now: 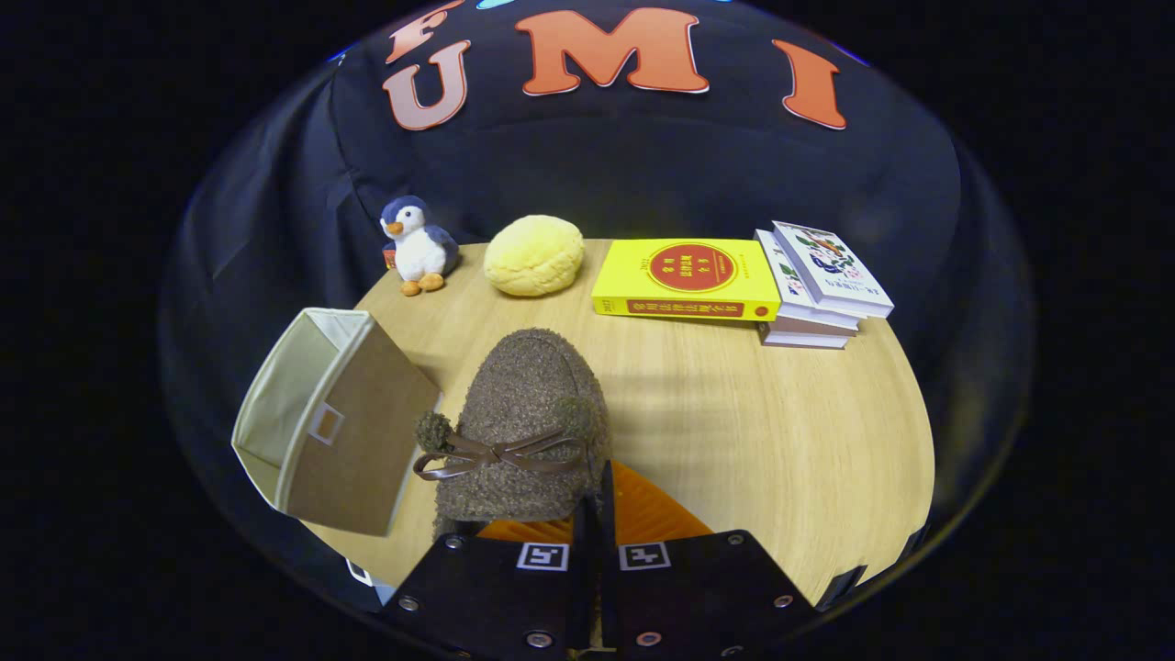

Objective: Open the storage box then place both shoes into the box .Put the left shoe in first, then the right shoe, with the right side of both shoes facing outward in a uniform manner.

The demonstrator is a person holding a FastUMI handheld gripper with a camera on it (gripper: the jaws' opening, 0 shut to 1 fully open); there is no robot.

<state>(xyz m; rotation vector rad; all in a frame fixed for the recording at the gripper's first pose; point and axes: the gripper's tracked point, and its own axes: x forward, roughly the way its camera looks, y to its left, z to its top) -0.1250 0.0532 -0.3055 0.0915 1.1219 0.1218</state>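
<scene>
1. Between my fingers, the gripper [595, 514] pinches the heel rim of a fuzzy brown shoe [523, 422]; the two fingers are drawn almost together on it.
2. That shoe points away from me over the wooden table [780, 431], its bow [496, 454] on top.
3. Just left of the shoe sits the storage box [335, 422], tipped on its side with its open mouth facing left.
4. Beyond the shoe I see a toy penguin [418, 246] and a yellow plush bun [534, 255] side by side.
5. Right of the bun lies a yellow book [687, 278], touching a stack of white books [822, 285].
</scene>
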